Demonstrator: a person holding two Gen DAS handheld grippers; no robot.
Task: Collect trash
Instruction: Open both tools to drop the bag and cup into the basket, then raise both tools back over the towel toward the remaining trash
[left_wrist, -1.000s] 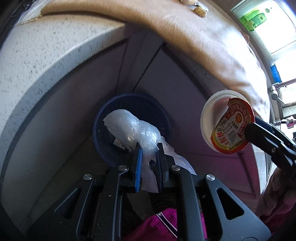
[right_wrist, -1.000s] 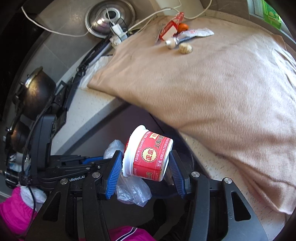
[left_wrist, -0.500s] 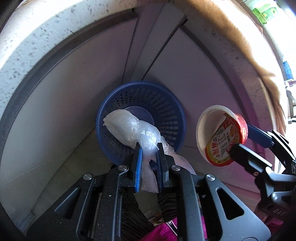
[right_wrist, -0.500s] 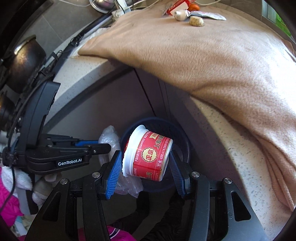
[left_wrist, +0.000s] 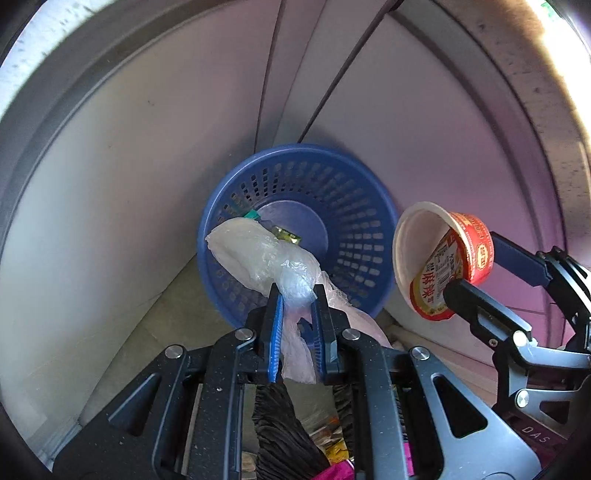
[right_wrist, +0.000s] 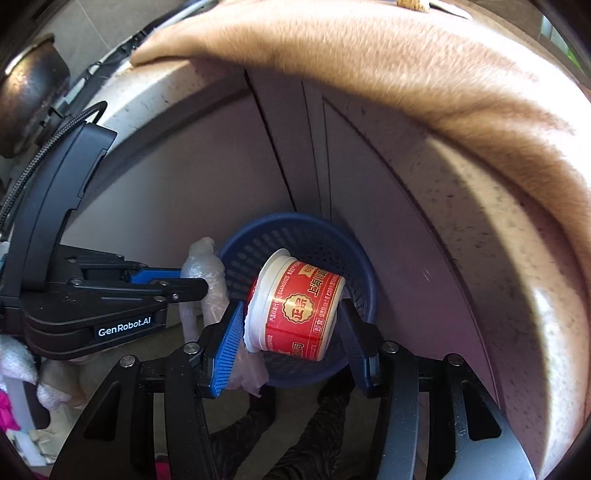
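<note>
Above the round blue perforated plastic basket (left_wrist: 354, 236), my left claw (left_wrist: 297, 295) pinching a crumpled clear plastic bag (left_wrist: 258, 254), its length aimed leftward, my right claw (right_wrist: 291, 317) clamped on a red-and-white paper noodle cup (right_wrist: 295, 306) lying sideways, mouth pointing left, over the rim.

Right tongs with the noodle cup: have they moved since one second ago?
Yes. The right tongs with the noodle cup came down from the counter's cloth toward the blue basket.

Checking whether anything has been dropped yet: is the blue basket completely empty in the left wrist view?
No. A small green scrap and a yellowish wrapper already lie inside the blue basket.
</note>
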